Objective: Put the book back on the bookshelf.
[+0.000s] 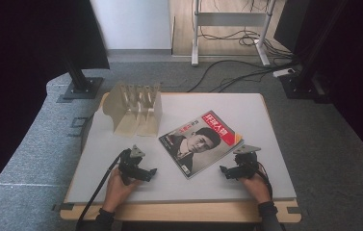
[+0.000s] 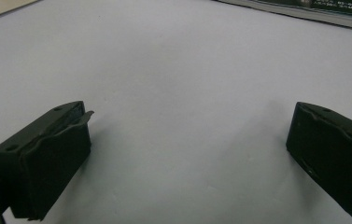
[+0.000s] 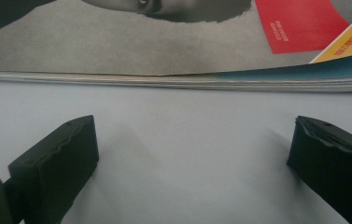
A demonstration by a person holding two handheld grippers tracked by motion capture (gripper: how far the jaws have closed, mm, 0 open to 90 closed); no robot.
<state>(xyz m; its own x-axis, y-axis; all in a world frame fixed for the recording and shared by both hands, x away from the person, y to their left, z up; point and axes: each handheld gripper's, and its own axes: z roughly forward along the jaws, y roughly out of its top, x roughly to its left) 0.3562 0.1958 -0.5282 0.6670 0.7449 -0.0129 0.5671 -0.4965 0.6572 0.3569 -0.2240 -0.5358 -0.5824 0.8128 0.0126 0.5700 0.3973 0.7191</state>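
The magazine lies flat on the worktop, between the two grippers. The right hand-held gripper, jaws wide and empty, points at the magazine's page edge just beside it. The left hand-held gripper, also wide and empty, sits near the magazine's opposite edge.

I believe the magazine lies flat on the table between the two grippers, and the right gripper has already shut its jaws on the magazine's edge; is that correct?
Not quite. The magazine does lie flat on the table between the left gripper and the right gripper, but the right gripper's jaws stand open, short of the magazine's edge. The right gripper view shows bare table between them.
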